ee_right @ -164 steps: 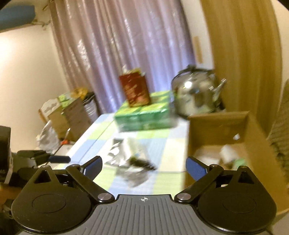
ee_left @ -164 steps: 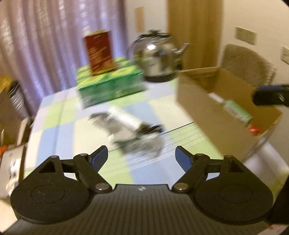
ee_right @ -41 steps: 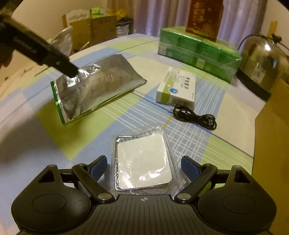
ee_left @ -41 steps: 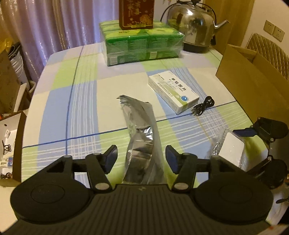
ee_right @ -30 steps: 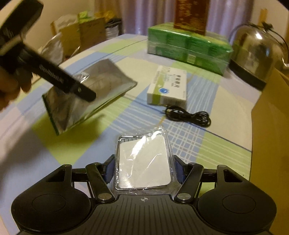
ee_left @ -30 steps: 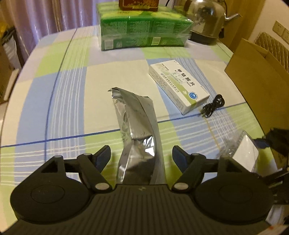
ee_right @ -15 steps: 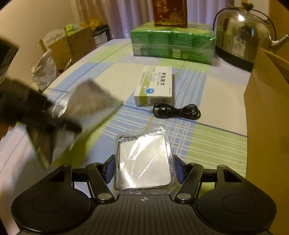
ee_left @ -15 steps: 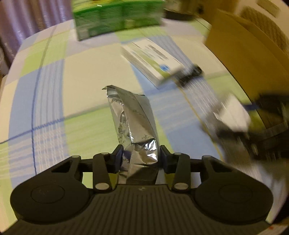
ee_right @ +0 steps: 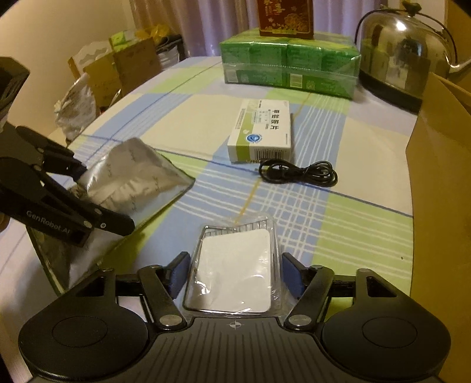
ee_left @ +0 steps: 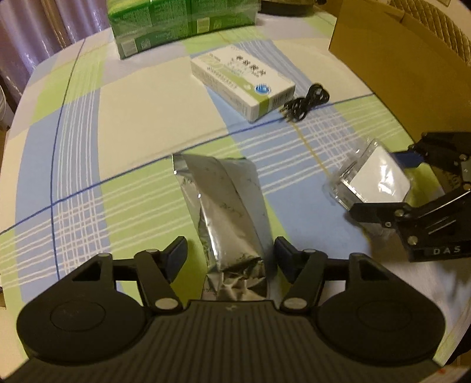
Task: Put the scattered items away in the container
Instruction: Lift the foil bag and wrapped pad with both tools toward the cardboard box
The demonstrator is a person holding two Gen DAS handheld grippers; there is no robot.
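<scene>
Grippers | left (ee_left: 231,254) wide around foil pouch (ee_left: 226,212) | right (ee_right: 234,272) pinching clear packet (ee_right: 235,271), bound for box (ee_right: 441,165)

Setting: a home, most likely a dining area. Indicators — a table covered with a checked cloth (ee_right: 368,229) in green, blue and cream; a polished steel kettle (ee_right: 403,56) on its base at the far edge; shrink-wrapped green cartons (ee_right: 290,66) with a red box (ee_right: 285,17) on top; mauve curtains (ee_right: 217,23) behind; a woven chair back (ee_left: 441,26); bags and cardboard boxes (ee_right: 117,67) stacked beside the table.
</scene>
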